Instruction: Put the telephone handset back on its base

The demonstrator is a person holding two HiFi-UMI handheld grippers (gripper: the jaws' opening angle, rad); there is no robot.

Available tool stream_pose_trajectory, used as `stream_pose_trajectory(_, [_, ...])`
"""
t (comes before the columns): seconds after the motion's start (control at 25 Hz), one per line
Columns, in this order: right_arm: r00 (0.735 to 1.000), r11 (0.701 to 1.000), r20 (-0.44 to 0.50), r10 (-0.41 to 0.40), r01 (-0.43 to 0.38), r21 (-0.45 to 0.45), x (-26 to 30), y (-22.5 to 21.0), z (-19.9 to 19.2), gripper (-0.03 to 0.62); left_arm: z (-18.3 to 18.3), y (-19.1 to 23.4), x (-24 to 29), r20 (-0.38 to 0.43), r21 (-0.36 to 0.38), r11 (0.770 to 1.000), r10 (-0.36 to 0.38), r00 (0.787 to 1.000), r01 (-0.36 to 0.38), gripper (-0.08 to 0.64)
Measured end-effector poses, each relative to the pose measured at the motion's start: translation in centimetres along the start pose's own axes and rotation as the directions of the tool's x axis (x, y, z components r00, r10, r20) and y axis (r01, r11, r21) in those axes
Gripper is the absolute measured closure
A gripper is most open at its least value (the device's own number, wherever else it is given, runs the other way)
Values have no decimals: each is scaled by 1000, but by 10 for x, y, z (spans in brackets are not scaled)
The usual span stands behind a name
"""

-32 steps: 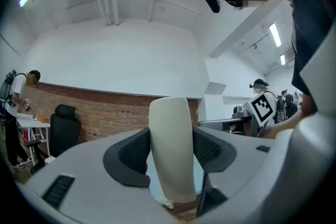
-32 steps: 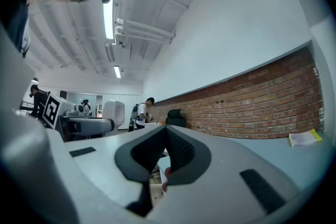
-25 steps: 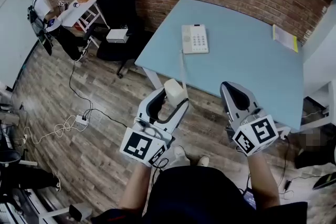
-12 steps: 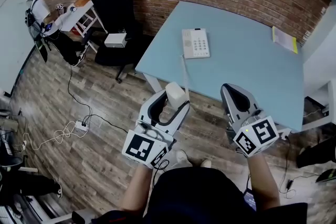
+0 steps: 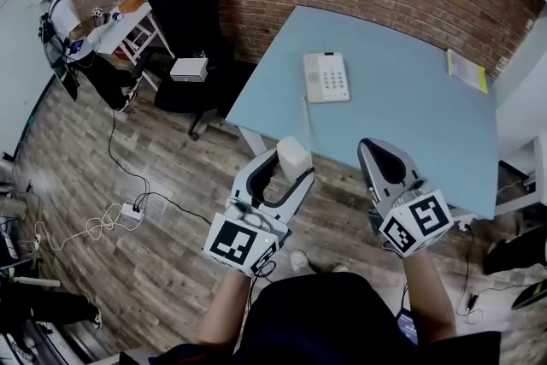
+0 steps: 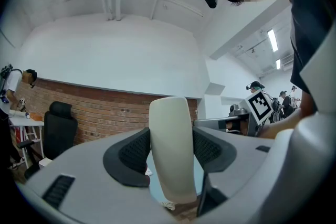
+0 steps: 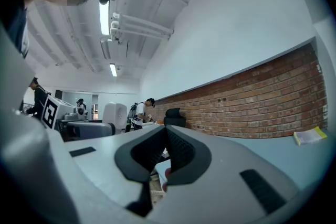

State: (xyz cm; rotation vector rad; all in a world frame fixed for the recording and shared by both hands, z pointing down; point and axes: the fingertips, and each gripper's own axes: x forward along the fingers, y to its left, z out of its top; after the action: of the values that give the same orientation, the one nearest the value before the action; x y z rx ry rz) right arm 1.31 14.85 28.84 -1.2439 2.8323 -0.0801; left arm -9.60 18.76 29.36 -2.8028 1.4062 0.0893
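The carrying step was in hand. The left claw (image 5: 291, 167) was clamped on the cream handset (image 5: 293, 155), which stood upright between its pads, out over the floor just short of the desk (image 5: 410, 124) edge. The base (image 5: 326, 77) lay on the desk at about 1 o'clock from the handset, well apart, with the cord (image 5: 304, 111) running between them. The right claw (image 5: 382, 148) hung at 3 o'clock of the left, pressed together on nothing. Next, I judged, the handset had to travel toward 1 o'clock, turn flat, and line up along the cradle on the base's 9 o'clock side before release.
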Motion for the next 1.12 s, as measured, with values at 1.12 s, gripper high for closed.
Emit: stream_pose_trajectory(1.12, [1000, 1000, -28, -8, 7, -29, 60, -11, -10, 580, -12, 50, 24, -11, -16, 1000, -18, 1000, 17, 307])
